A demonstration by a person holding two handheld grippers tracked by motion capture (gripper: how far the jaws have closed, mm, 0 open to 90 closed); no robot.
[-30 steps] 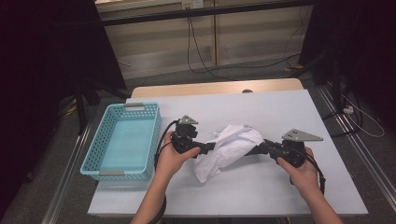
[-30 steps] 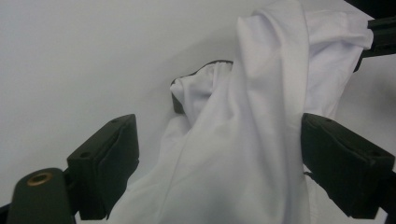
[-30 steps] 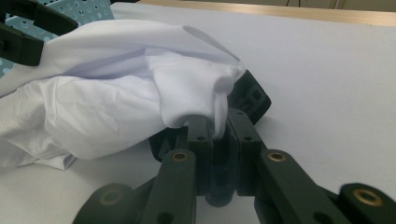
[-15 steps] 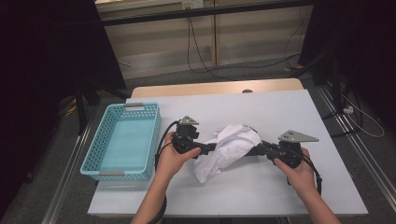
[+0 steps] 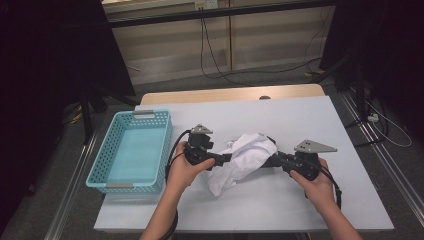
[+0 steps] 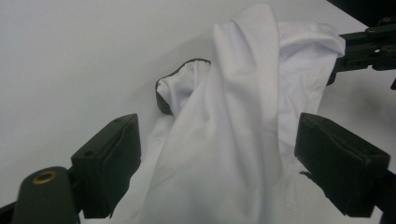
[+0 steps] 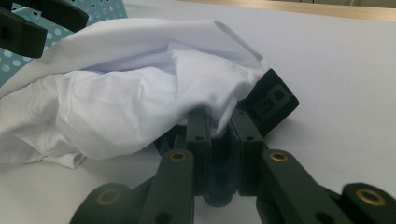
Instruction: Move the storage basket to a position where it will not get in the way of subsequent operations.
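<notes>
White cloth (image 5: pixel 243 161) lies bunched at the table (image 5: pixel 350 150) centre, lifted between both tools. Right gripper (image 5: pixel 274 159), coming in from four o'clock, pinches its edge; left gripper (image 5: pixel 225 159), at nine o'clock, stands open with fabric draped between its jaws.

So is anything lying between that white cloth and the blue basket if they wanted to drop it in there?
Nothing visible on the table does. The white cloth lies right of the blue basket, and between them is just the left gripper, jaws open around the cloth, and the hand holding it. The right gripper pinches the far side.
</notes>
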